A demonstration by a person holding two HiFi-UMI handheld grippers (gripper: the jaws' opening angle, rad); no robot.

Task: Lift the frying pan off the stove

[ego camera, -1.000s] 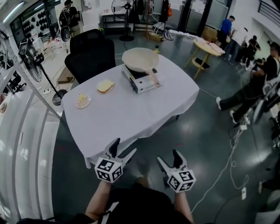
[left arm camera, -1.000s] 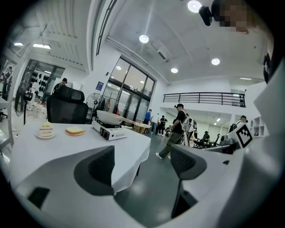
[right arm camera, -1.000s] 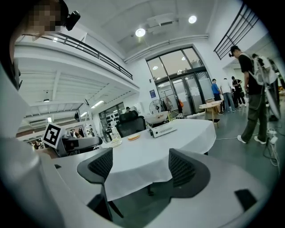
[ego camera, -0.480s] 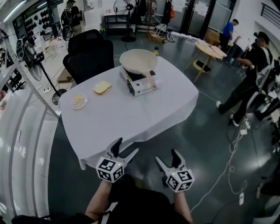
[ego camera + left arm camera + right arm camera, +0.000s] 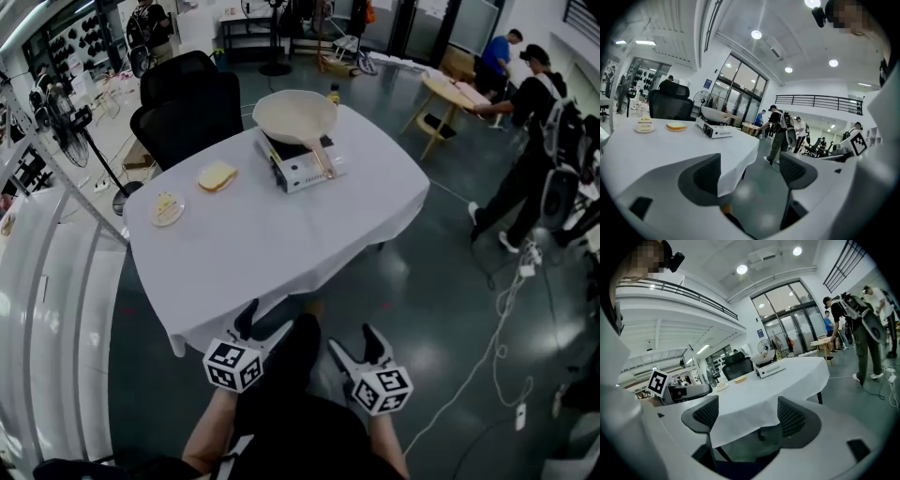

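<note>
A cream frying pan [image 5: 294, 116] with a wooden handle sits on a small portable stove [image 5: 302, 167] at the far side of the white-clothed table [image 5: 272, 246]. The pan [image 5: 712, 113] and the stove [image 5: 715, 131] show small in the left gripper view, and the stove [image 5: 770, 369] shows far off in the right gripper view. My left gripper [image 5: 262, 323] and right gripper [image 5: 353, 345] hang side by side below the table's near edge, well short of the pan. Both are open with nothing between the jaws.
A slice of bread [image 5: 217, 175] and a small plate with food [image 5: 167, 208] lie on the table's left part. A black chair [image 5: 187, 101] stands behind the table. People stand at the right near a round wooden table [image 5: 452, 97]. Cables [image 5: 497, 309] trail over the floor.
The view has shifted a little closer to the table, which now sits lower in the frame. People at the right have walked about. Both grippers stay open in much the same place.
</note>
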